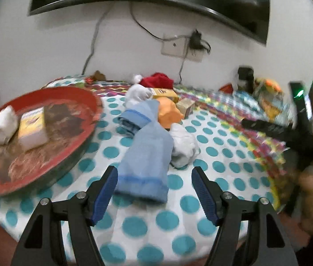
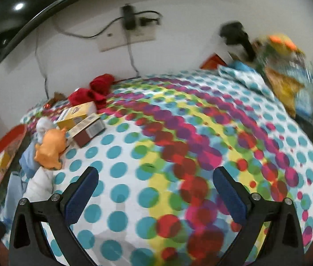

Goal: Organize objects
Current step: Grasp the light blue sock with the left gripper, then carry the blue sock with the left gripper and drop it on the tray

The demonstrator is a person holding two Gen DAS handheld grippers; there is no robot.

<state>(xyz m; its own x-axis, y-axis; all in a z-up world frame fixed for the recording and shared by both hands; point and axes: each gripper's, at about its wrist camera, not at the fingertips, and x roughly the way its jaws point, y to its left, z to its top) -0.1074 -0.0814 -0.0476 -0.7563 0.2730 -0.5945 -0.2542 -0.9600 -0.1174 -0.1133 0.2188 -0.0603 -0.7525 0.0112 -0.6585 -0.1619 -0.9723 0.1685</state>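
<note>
While both claws gape wide and empty, the left gripper [image 1: 154,184] faces a blue cloth [image 1: 145,153] beside the red tray [image 1: 76,93]; the right gripper [image 2: 155,181] overlooks dotted tablecloth [image 2: 178,133]; box labels too blurred to read.

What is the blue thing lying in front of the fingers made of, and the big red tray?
The blue thing looks like soft woven cloth, a folded towel perhaps: it sags, has matte fuzz and a darker stitched band near its end. The red tray seems hard, metal or plastic, with a raised smooth rim and a printed pattern inside; blur hides which.

Dotted tablecloth [image 2: 134,190] under red tray [image 1: 72,93], clothes [image 1: 145,155]
</note>
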